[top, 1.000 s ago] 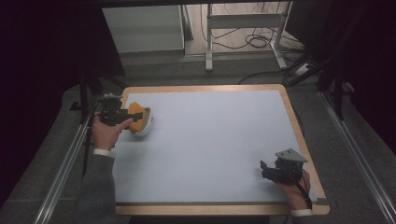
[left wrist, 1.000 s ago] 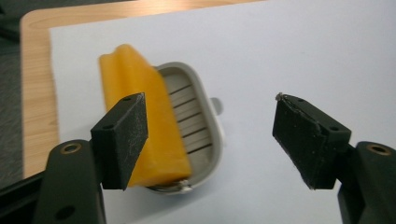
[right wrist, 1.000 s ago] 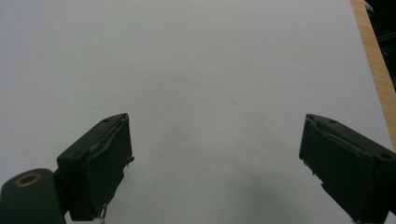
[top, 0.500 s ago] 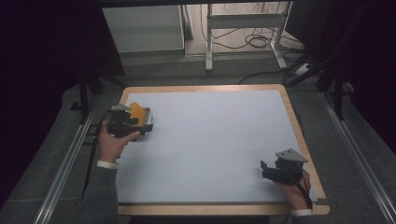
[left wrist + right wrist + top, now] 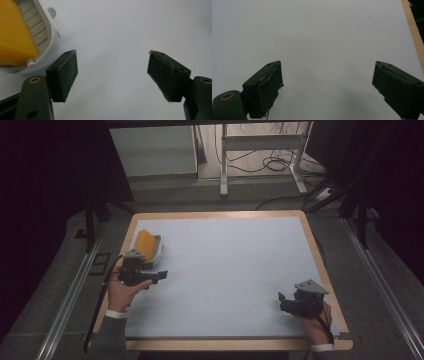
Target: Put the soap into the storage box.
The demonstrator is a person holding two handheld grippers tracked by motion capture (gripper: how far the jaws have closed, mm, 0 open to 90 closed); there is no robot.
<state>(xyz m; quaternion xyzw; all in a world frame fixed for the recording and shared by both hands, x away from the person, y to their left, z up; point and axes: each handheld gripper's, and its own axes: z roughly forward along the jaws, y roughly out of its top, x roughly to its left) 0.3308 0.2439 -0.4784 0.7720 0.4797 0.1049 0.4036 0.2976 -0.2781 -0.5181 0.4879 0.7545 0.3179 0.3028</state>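
Left gripper view, yellow block in white tray (image 5: 27, 32) beside left gripper (image 5: 112, 72), apart

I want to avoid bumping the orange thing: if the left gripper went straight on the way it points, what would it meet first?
Probably just the bare mat. The left gripper has open, empty jaws; the white holder with the orange block lies off to one side.

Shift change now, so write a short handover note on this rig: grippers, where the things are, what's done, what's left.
Left gripper: open, nothing between the pads, its jaws have just been opening; it sits just on the near side of the white container.
Right gripper: open and holding nothing, over the near right part of the white mat.
Things: the white container holding an orange block stands at the mat's far left.
Done: the container is released on the mat.
Left: cannot tell from here.
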